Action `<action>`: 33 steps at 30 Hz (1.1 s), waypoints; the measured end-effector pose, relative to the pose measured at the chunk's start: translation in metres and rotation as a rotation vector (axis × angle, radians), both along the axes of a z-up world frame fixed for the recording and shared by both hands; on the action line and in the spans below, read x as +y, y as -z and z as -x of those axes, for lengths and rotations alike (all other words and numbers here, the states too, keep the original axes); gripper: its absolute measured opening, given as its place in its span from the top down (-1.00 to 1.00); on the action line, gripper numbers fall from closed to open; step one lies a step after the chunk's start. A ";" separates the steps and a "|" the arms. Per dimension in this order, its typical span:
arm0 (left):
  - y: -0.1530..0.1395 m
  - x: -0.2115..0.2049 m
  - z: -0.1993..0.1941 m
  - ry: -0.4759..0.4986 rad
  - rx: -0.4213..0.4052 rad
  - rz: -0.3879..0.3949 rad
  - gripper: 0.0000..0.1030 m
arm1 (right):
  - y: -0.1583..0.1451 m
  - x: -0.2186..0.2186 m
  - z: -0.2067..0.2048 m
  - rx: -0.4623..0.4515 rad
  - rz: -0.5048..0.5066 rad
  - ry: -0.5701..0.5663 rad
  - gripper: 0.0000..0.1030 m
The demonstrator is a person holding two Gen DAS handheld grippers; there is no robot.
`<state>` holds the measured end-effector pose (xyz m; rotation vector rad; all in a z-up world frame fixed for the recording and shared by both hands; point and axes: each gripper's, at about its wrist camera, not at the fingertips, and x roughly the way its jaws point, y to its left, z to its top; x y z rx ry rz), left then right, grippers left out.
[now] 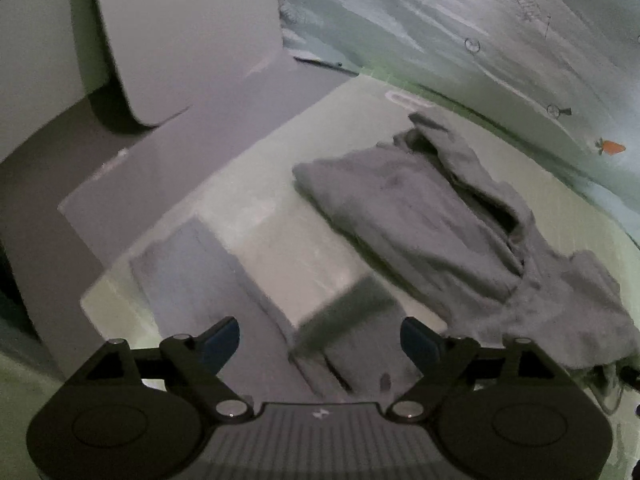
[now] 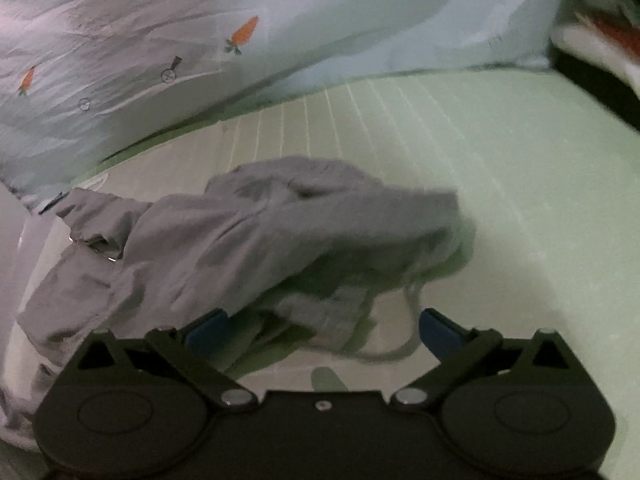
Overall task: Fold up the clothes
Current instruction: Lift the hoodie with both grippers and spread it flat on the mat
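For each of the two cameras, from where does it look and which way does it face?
Left wrist: sits on the left gripper, looks down and forward over the pale green surface at the grey garment; only its open blue-tipped fingers show.
Right wrist: sits on the right gripper, looks down at the garment's crumpled end and cord; only its open fingers show.
Shared: the garment, the green surface, the carrot-print cloth behind.

Your right gripper (image 2: 322,330) stands wide open above the pale green bed (image 2: 500,168). The crumpled grey garment (image 2: 240,232) lies just ahead, its drawstring (image 2: 408,320) between the blue pads. Behind hangs carrot-print fabric (image 2: 160,40).
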<state>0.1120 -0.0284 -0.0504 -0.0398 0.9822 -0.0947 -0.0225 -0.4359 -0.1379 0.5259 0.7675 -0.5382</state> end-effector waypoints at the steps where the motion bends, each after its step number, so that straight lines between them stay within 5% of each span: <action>1: -0.002 0.002 -0.005 0.023 -0.004 0.000 -0.71 | 0.001 0.006 -0.001 -0.003 -0.021 0.016 -0.99; 7: -0.006 0.009 -0.032 0.191 -0.017 -0.014 -0.78 | 0.007 0.056 -0.012 -0.025 -0.114 0.039 -0.99; 15: 0.009 0.017 -0.041 0.332 0.005 -0.010 -0.78 | 0.009 0.124 -0.025 -0.023 -0.115 0.009 -0.97; 18: 0.015 0.021 -0.042 0.371 0.012 -0.004 -0.78 | 0.017 0.140 -0.029 0.011 -0.119 -0.008 -0.75; 25: 0.014 0.024 -0.037 0.387 0.007 0.032 -0.78 | 0.030 0.139 -0.025 0.018 -0.188 -0.041 0.59; 33: 0.013 -0.006 -0.019 0.356 0.001 0.063 -0.78 | 0.018 0.127 -0.010 0.031 -0.052 -0.112 0.77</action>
